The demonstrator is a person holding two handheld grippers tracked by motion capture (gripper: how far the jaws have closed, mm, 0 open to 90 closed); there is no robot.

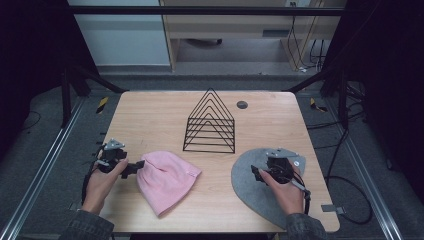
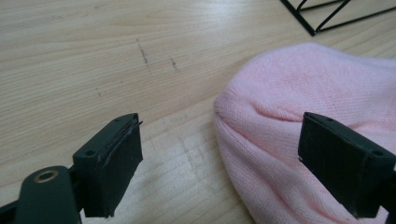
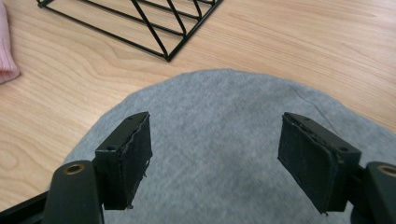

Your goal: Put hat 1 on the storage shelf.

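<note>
From the high view, a wooden desk [image 1: 150,107] carries a black wire rack [image 1: 210,122] of nested triangles near its middle, a pink knit beanie [image 1: 167,180] lying flat toward the near left, and a grey felt hat [image 1: 247,182] flat at the near right. The left gripper [image 1: 136,167] sits just at the beanie's left edge, pointing toward it; the right gripper [image 1: 256,172] hangs over the grey hat, with the person's hand covering part of the fabric.

In the left gripper view, the jaws stand wide apart with nothing clamped. The rounded edge of the pink beanie [image 2: 299,93] lies between them, nearer the right-hand pad [image 2: 345,163], which appears to be over the knit or brushing it; the left-hand pad [image 2: 112,168] is over bare desk [image 2: 93,56]. A corner of the rack [image 2: 327,16] shows at the top.

In the right gripper view, the jaws are likewise spread wide and hold nothing, both poised above the grey felt hat [image 3: 219,126], whose curved edge lies ahead. Whether the tips touch the felt cannot be told. The rack's base [image 3: 140,23] lies beyond, and a sliver of the beanie [image 3: 7,51] shows at the far left.

The step in hand looks like the approach: each gripper is lined up on its own hat before any grasp. The next move probably calls for lowering the tips so that one pad slips under a fabric edge, then closing to pinch the cloth. The beanie's edge seems the easier catch; the flat felt may need the jaws brought to its rim first.
</note>
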